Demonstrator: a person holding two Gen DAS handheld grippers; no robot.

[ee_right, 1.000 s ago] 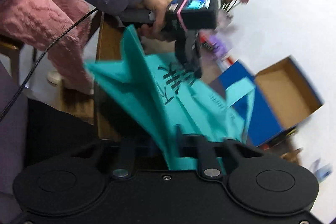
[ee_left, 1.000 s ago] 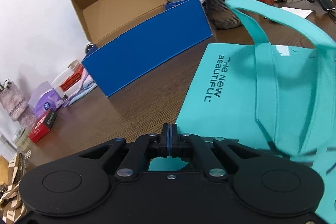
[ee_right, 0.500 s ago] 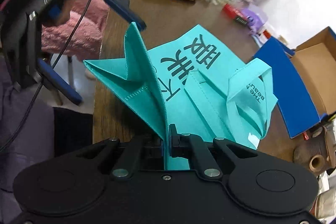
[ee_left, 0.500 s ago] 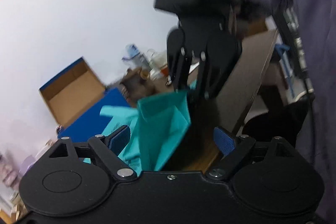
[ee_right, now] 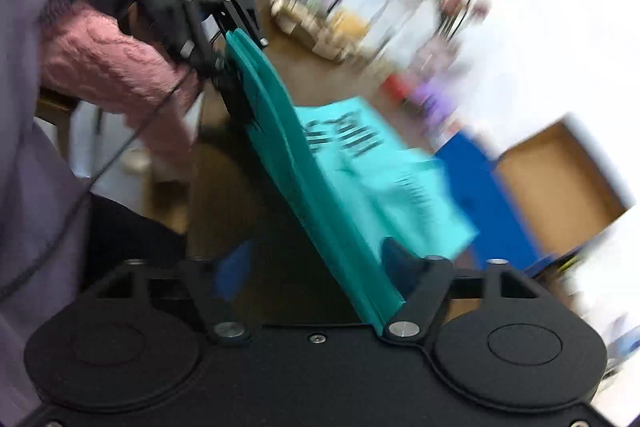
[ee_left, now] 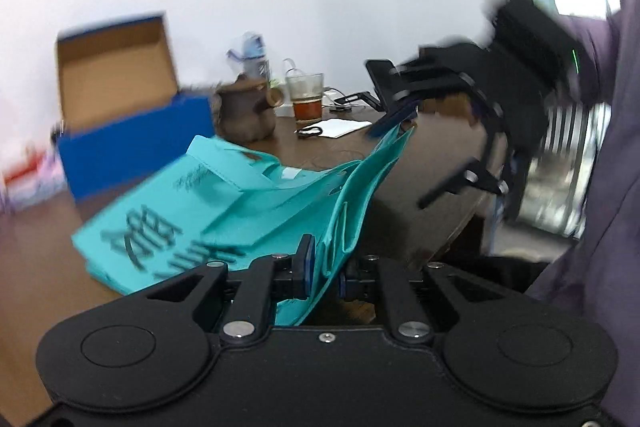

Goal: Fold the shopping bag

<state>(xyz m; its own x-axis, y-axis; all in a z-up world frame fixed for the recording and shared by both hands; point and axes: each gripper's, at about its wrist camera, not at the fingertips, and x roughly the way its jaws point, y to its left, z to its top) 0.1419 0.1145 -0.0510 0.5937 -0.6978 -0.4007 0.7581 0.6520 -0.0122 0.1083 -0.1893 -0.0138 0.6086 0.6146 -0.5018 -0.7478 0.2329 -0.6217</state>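
**Teal bag stretched between two grippers above the bench**

The teal shopping bag [ee_left: 224, 211] is seen partly lying on the brown bench [ee_left: 40, 267], printed side up, with one folded edge lifted off the surface. That raised edge is gathered into several layers and passes between the pads of the left gripper [ee_left: 324, 273], whose jaws are closing and stand nearly together with the fabric caught between them. In the right wrist view the same layered edge runs from the left gripper [ee_right: 224, 39] down towards the camera, lying against one finger of the right gripper [ee_right: 316, 275]. The jaws of the right gripper are opening and stand wide apart; the fabric is not pressed by them.

Behind the bag a blue cardboard box [ee_left: 132, 131] stands with its lid raised; the brown inside of the lid is visible, but whether anything lies inside cannot be told. A dark brown pot [ee_left: 248, 115] stands beside it, its contents hidden. A clear glass [ee_left: 306, 99] near the pot is about half filled with an amber liquid. Both views are blurred.
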